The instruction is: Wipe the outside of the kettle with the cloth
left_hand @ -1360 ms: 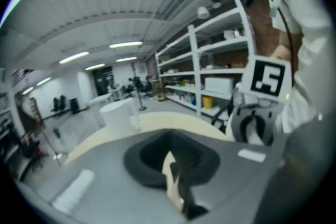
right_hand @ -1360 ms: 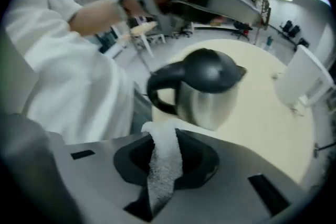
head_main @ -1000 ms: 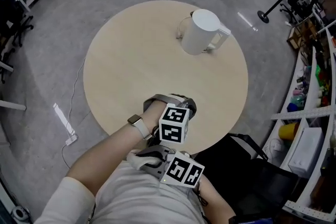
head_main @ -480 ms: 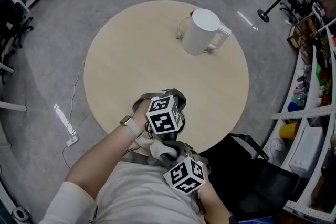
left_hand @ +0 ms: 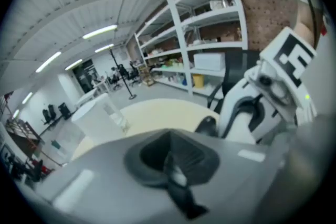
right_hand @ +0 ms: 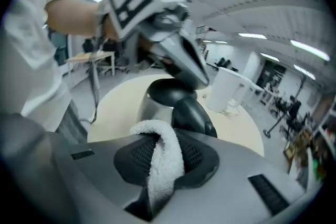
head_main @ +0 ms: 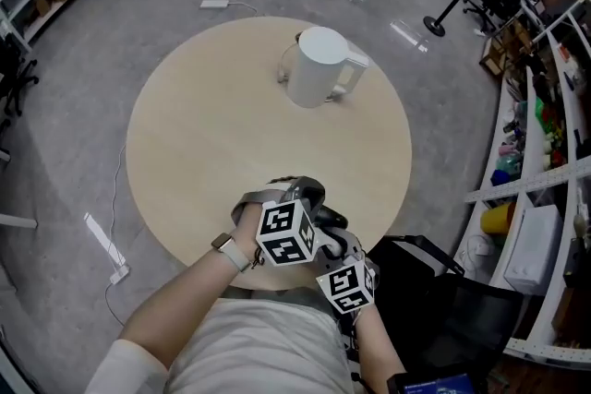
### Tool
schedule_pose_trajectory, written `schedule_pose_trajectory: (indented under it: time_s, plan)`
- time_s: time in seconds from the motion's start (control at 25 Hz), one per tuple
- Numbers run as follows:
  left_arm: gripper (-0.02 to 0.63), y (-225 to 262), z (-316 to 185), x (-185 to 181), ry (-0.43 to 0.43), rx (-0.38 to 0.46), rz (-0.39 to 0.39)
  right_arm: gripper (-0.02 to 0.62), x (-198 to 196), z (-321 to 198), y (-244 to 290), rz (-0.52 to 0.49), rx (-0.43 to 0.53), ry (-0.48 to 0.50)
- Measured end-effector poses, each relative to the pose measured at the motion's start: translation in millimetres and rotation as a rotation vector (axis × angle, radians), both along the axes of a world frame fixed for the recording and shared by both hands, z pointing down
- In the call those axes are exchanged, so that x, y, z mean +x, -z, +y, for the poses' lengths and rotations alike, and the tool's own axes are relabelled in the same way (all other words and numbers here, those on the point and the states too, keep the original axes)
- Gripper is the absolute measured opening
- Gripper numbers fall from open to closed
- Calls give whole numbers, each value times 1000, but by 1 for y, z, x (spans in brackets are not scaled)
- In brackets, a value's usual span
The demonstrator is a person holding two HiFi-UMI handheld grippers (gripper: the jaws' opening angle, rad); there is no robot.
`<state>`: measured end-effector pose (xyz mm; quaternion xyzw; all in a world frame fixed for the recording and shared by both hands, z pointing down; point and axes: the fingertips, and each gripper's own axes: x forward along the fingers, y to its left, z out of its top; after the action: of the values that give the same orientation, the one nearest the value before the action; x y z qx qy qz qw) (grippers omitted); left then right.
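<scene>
Wiping not yet started. Right gripper (right_hand: 157,176) jaws clamped on white cloth (right_hand: 165,147); left gripper (left_hand: 173,178) jaws together, empty. Both at near table (head_main: 203,134) edge. Kettle (head_main: 316,67) upright at far side, well apart, untouched. Whole wipe remains.

right gripper (right_hand: 153,201) view: the cloth (right_hand: 166,153) is a white strip pinched in the closed jaws. Its lower end drops into the jaw gap at the frame's bottom, so its full extent is unknown.

left gripper (left_hand: 177,181) view: smeared all over. The jaws meet, and there's a pale fleck at the seam; can't tell what it is.

Head view: marker cubes (head_main: 282,233) cover both sets of jaws and the cloth, plus a stretch of the table's (head_main: 203,134) near edge.

The kettle (head_main: 316,66) is near the far edge, and its body hides its base and far side. Shelf (head_main: 545,198) items, cut off at the right, are too small to identify.
</scene>
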<state>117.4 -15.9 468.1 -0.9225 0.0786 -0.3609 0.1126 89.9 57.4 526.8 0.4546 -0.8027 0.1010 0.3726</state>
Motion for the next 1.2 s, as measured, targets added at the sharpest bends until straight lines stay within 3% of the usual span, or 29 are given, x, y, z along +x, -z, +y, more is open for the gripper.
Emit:
schedule_pose_trajectory:
  time_s: [0.12,0.2,0.28,0.4,0.48,0.6,0.64,0.72,0.8,0.88,0.96,1.04,1.12,1.2]
  plan:
    - [0,-4,0,-2,73,-50,56,64,18,-22,-6,-309,-15,-239]
    - [0,-4,-6,-9,122,-73,56,64,26,-32,-13,-501,-37,-343]
    - [0,-4,-8,-23,165,-102,30,64,21,-38,-16,-679,-65,-387]
    - [-2,-1,-2,-64,244,-67,-33,64,-12,-48,-2,-864,-78,-314]
    - [-2,0,-3,-86,297,-53,-27,64,-22,-65,-4,-938,-80,-318]
    - [0,-6,-10,-89,329,-79,25,64,-4,-90,-74,-920,-240,-536]
    - [0,-9,-13,-87,330,-77,28,64,-2,-95,-89,-897,-286,-563]
    - [0,-10,-15,-86,338,-67,29,64,-7,-102,-68,-948,-246,-489]
    - [0,-10,-16,-88,349,-72,44,63,-13,-102,-36,-1104,-152,-407]
    - [0,-11,-17,-89,348,-91,56,64,-9,-98,-67,-1160,-241,-505]
    - [0,-13,-20,-87,336,-116,71,63,-7,-92,-96,-1070,-367,-545]
    - [0,-3,-28,-95,383,-182,183,63,-10,-88,-55,-1060,-311,-397]
    - [0,19,-47,-132,580,-303,437,64,-4,-87,17,-1139,-154,-306]
    - [0,23,-63,-185,804,-434,637,64,2,-92,78,-1126,-20,-287]
